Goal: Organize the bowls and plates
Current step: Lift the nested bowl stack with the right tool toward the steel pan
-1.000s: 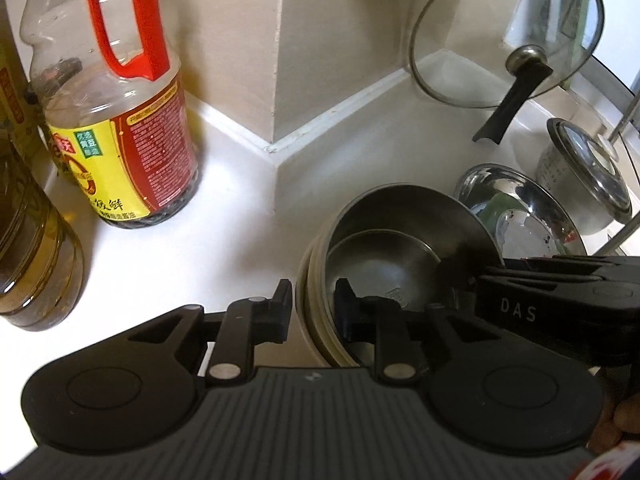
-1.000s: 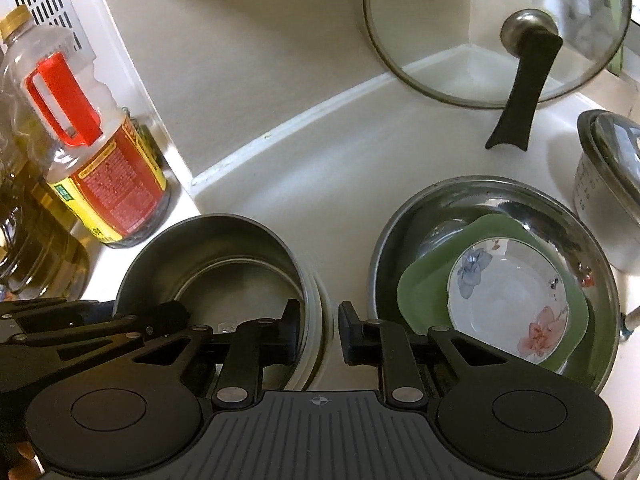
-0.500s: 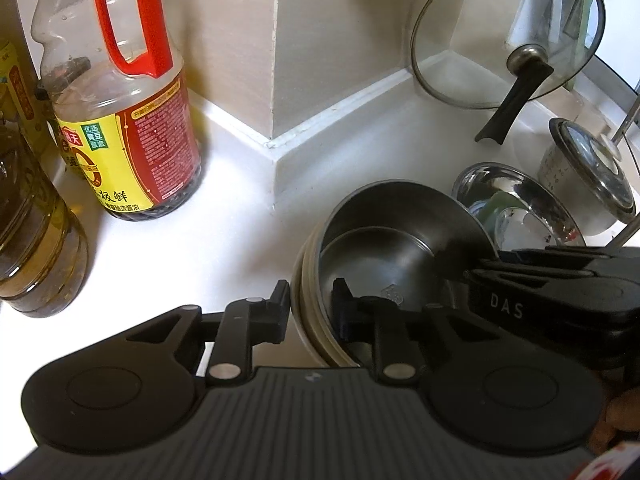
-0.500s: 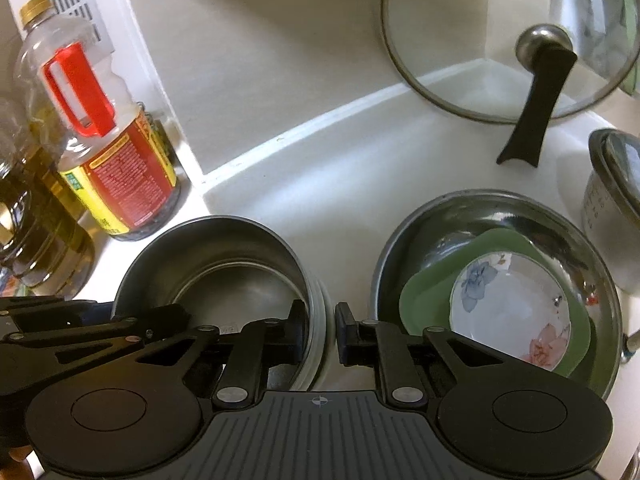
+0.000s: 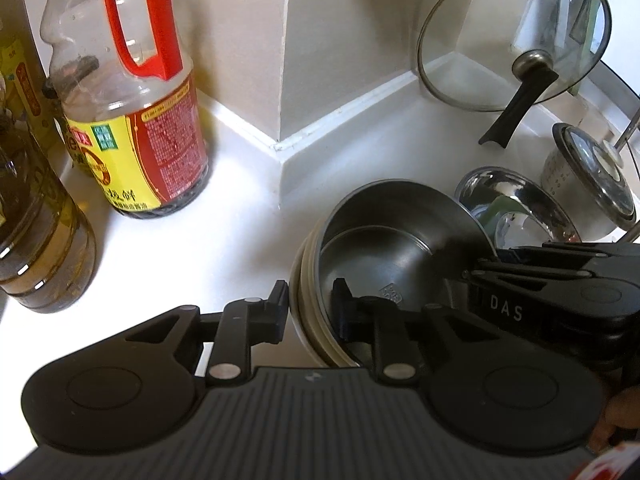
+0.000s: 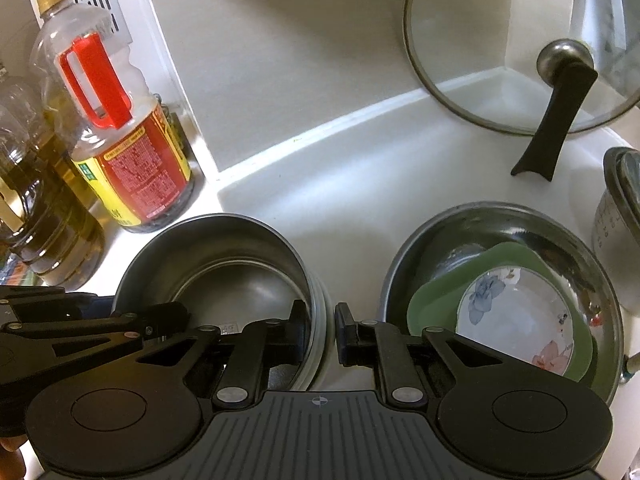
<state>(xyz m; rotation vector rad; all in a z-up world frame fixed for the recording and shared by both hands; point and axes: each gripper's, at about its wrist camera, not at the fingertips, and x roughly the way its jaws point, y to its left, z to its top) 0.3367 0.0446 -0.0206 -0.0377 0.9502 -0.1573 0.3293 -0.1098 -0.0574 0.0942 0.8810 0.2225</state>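
I am watching both grippers working on the counter (image 6: 360,184), each gripping the rim of the steel pot (image 5: 400,232), which is sitting on the counter directly ahead of the fingers and low between the two tools.

Pot: the largest thing in play. It is reading as stiff sheet steel with a thin wall and a cream band around the outside. I am judging it moderately heavy for a rim pinch, hard and slick, so it is likely to swing or slide in the pads if tilted. The rim is the only place to hold; opposite sides, as now, is looking right.

Basin (image 6: 500,240): sitting just right of the right gripper's outer finger, apart from the pot. It is holding a green plate (image 6: 432,304) with a flowered dish (image 6: 516,320) on top. I am treating the dish as ceramic and fragile, the plate as light; which material, I cannot tell.

Left gripper (image 5: 310,306): jaws have just been closing and are now clamping the pot's near-left wall, one finger outside, one inside.

Right gripper (image 6: 323,330): jaws likewise have just been closing; they are pinching the pot's right wall, the inner finger inside the bowl, the outer one between pot and basin.

Bottle (image 5: 132,120): standing well left of the left fingers, clear of the pot.
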